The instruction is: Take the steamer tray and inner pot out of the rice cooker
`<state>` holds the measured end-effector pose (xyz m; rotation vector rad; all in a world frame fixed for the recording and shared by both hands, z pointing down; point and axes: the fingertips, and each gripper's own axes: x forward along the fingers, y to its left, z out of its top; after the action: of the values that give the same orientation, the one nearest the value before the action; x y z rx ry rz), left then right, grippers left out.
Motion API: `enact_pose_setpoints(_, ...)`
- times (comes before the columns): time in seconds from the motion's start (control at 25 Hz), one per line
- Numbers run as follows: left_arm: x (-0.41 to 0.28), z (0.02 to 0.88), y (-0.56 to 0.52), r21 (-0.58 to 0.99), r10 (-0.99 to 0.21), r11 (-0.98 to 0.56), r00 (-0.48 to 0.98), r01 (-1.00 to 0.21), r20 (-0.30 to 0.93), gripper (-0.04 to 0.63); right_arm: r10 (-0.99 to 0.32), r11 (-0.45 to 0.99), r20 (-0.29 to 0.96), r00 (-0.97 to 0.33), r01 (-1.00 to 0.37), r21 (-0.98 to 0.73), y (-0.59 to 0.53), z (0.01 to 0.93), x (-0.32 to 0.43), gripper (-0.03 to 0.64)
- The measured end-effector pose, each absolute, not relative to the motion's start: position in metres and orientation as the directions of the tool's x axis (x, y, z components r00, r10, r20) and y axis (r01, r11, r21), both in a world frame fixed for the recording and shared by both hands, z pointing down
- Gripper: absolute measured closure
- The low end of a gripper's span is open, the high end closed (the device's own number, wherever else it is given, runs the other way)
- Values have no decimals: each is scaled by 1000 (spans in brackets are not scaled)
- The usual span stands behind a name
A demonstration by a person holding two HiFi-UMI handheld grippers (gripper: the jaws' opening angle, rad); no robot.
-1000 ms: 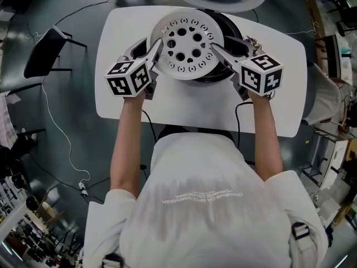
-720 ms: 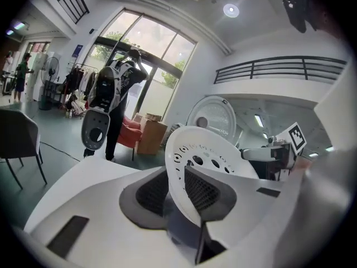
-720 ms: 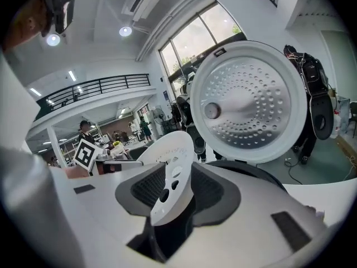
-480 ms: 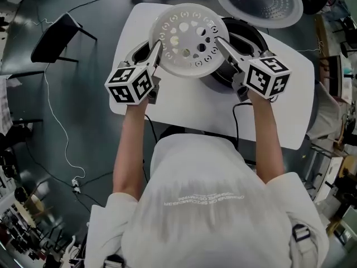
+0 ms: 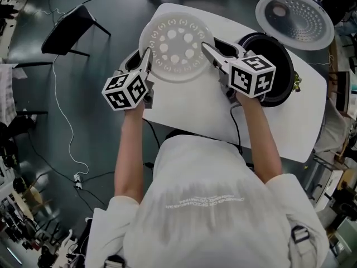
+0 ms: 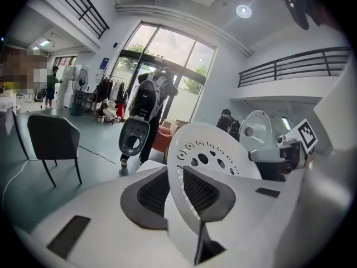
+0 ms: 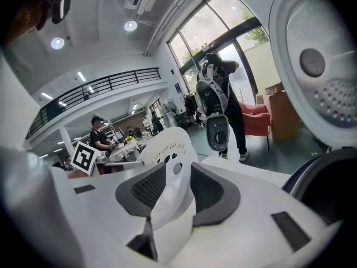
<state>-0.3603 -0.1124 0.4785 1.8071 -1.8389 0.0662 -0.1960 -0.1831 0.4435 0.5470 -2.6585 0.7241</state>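
Head view: my left gripper (image 5: 145,60) and right gripper (image 5: 207,50), just squeezed tighter, pinch opposite rims of the steamer tray (image 5: 175,44), which looks light and stiff.

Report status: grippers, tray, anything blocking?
Left gripper and right gripper: jaws just closed in, shut on steamer tray rim. Tray out of rice cooker, over table. Nothing in the way.

Steamer tray (image 5: 175,48) white matt plastic, table (image 5: 189,106) white, smooth, rice cooker (image 5: 281,78) shell glossy black, lid (image 5: 295,18) lining dull dimpled metal, left gripper (image 6: 177,177) pads (image 6: 148,197) dark, ribbed, matt, shirt (image 5: 217,205) pale cloth.
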Motion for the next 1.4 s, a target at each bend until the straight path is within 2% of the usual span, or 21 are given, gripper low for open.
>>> enact_pose_setpoints(0.36, -405, 545, -107, 298, -833, 146, 46, -943, 551, 509, -171, 719, 527, -833, -471, -511, -170, 536, -236, 448)
enact_pose_setpoints(0.64, -413, 602, -116, 303, -769, 139, 90, -943, 633, 509, -151, 690, 621, -769, -532, -491, -183, 594, -248, 443)
enact_pose_setpoints(0.88, -415, 634, -122, 315, -737, 165, 95, -935, 669, 509, -91, 669, 680, -728, -550, -500, -180, 634, -249, 417)
enact_pose_setpoints(1.16, -416, 652, -124, 322, -721, 188, 93, -928, 687, 506, -60, 647, 717, -694, -574, -502, -174, 665, -247, 416)
enact_pose_setpoints(1.4, -412, 665, -121, 313, -705, 176, 102, -933, 701, 468, -75, 637, 717, -694, -586, -501, -175, 673, -247, 419)
